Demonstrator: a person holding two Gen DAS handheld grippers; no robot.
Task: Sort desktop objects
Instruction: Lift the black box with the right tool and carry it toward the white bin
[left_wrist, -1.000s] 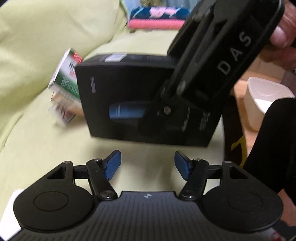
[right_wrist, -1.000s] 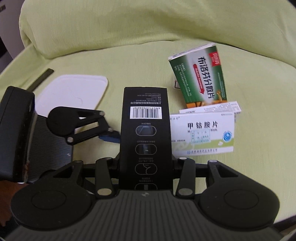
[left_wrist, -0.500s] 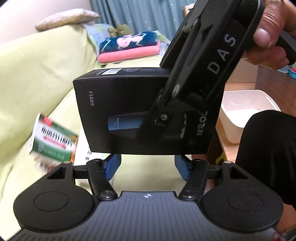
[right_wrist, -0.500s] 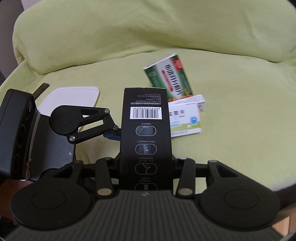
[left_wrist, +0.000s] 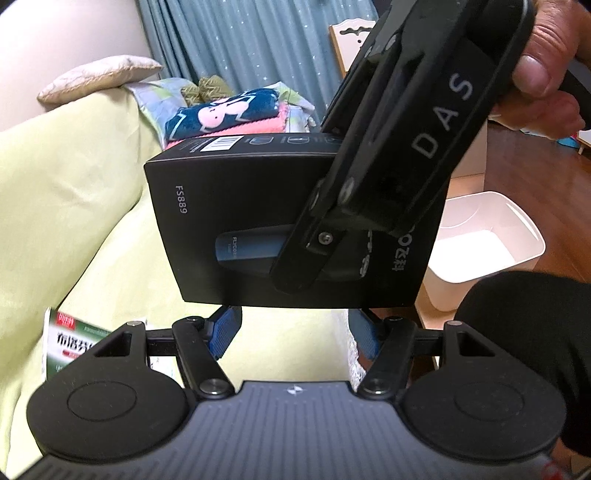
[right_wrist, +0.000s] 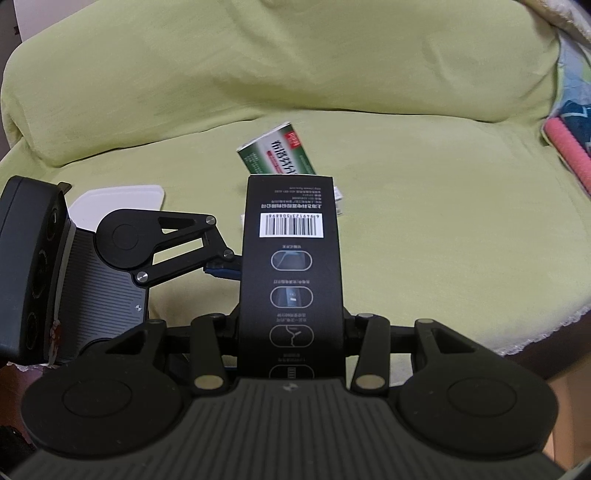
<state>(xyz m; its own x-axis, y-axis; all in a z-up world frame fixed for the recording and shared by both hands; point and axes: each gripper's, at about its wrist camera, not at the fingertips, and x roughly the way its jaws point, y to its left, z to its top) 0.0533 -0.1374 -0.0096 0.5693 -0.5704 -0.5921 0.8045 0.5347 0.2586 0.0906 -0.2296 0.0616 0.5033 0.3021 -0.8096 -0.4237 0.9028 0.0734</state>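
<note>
Box (right_wrist: 291, 266) clamped between right tongs (right_wrist: 291, 328), above spread left tongs (left_wrist: 291, 332)

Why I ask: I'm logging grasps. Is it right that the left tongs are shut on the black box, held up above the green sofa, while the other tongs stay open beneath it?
Not quite: the sides are swapped. The right tongs are shut on the black box, as the right wrist view shows. The left tongs are open beneath it, above the green sofa.
</note>
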